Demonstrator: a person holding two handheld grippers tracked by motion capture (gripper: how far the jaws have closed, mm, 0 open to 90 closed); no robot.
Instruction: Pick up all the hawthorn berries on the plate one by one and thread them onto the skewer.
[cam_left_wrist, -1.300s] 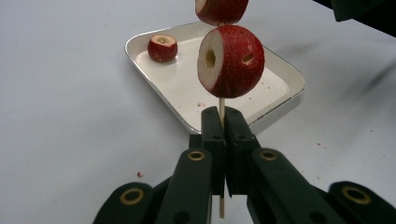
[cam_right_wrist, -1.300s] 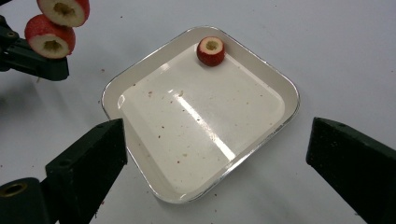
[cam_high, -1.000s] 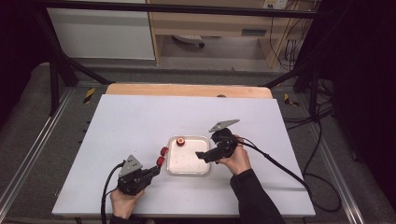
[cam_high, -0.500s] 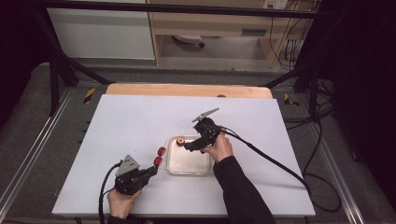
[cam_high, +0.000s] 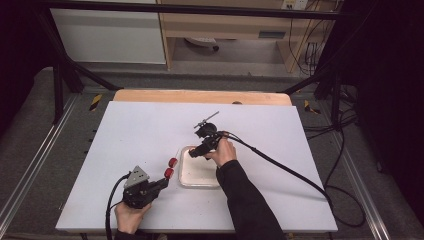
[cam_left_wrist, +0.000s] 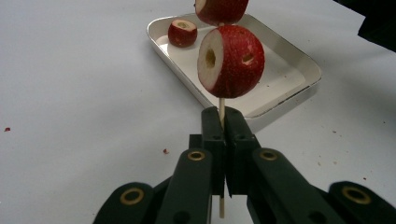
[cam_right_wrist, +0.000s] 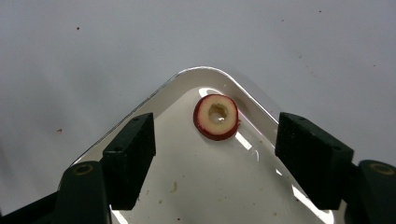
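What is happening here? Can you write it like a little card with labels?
Left gripper: shut on a wooden skewer
On the skewer: two red fruit pieces, the nearer one cored
Right gripper: open, above a tray corner
Tray: white, on the table
In the tray: one loose fruit piece, hole up, untouched
Likely next: the right gripper picks up the loose piece

Even overhead light fell on the white table (cam_high: 125, 145), while its surroundings stayed dark. Glare streaked the tray (cam_right_wrist: 261, 140) near the fruit slice (cam_right_wrist: 215, 116). The nearest jaws beside it looked slightly soft.
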